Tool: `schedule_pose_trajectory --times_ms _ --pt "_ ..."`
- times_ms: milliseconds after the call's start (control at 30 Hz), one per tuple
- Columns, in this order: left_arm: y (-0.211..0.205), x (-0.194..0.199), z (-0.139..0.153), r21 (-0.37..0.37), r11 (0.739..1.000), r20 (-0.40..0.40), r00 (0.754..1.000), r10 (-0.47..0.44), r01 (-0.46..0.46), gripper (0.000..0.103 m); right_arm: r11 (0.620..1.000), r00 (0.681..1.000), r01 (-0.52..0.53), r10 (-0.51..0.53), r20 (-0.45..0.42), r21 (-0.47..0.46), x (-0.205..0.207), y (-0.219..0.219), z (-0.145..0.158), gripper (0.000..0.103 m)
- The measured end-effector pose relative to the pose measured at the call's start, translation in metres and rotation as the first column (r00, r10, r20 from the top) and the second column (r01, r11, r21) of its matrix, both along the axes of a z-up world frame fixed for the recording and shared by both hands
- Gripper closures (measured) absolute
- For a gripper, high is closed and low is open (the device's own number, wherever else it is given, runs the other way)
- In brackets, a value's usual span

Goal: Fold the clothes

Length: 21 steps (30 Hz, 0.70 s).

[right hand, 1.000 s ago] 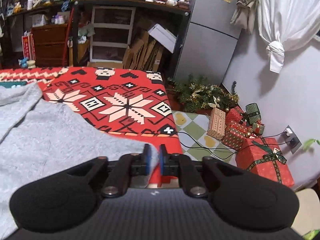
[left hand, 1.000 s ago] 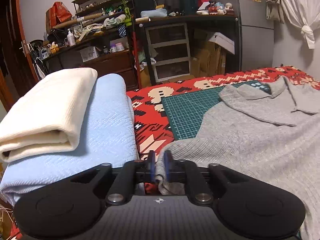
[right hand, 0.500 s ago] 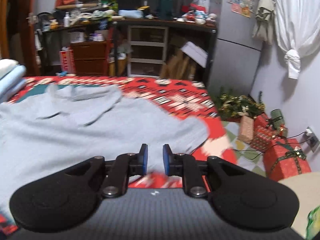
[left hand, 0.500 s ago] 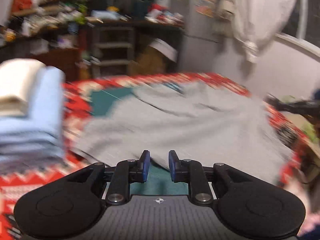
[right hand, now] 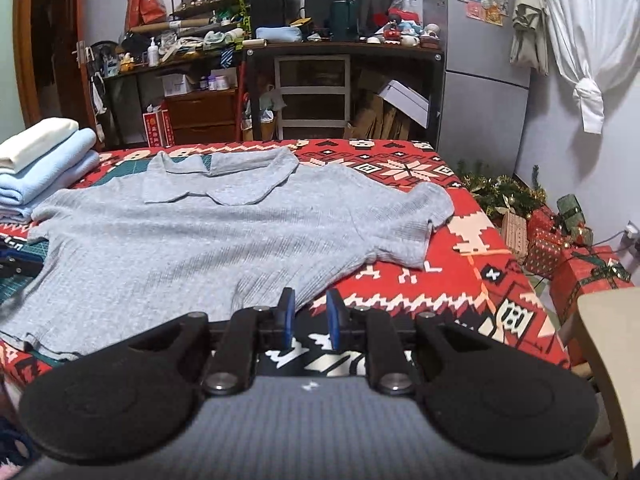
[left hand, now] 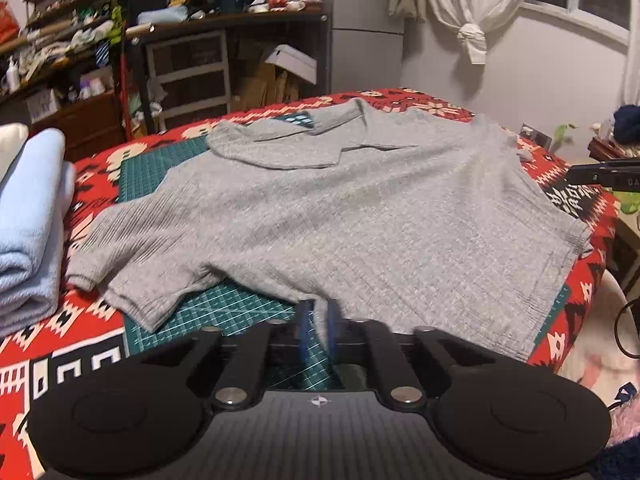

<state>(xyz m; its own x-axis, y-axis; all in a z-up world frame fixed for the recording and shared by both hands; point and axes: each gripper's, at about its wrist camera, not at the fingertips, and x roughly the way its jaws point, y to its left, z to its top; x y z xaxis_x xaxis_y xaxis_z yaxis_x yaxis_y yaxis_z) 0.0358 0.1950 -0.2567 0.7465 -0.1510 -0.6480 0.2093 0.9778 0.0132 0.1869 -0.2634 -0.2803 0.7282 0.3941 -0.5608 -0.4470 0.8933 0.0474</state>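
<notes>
Whereas a second ago both grippers were clamped on the hem, the grey polo shirt (right hand: 192,240) is now seen spread flat, collar far, over the green cutting mat (left hand: 224,312) and red patterned blanket (right hand: 420,292). The left gripper (left hand: 318,326) is pinched on the hem; the right gripper (right hand: 310,318) stands apart, empty. Folded towels (right hand: 44,164) are stacked left.

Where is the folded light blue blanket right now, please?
In the right wrist view, the light blue blanket lies at the far left on the red patterned cover, under a folded cream blanket, beside the grey shirt's sleeve.
</notes>
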Motion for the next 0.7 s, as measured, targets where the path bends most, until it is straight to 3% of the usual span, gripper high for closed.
schedule_pose_trajectory --times_ms 233,400,533,700 --pt "0.015 -0.026 0.006 0.008 0.995 0.015 0.995 0.097 -0.097 0.1 0.999 1.0 -0.013 0.013 -0.027 0.031 -0.006 -0.007 0.0 0.084" --pt "0.037 -0.044 0.005 -0.058 0.982 -0.005 0.984 0.177 -0.177 0.1 0.998 0.995 0.005 0.001 -0.096 0.061 -0.011 -0.016 -0.006 0.084" --pt "0.039 -0.045 0.005 -0.09 0.978 -0.003 0.982 0.187 -0.187 0.1 0.996 0.99 0.002 0.011 -0.144 0.087 -0.016 -0.012 -0.015 0.084" --pt "0.035 -0.042 0.007 -0.068 0.985 0.007 0.987 0.162 -0.161 0.1 0.995 0.988 -0.033 0.046 -0.15 0.089 -0.015 0.005 -0.019 0.084"
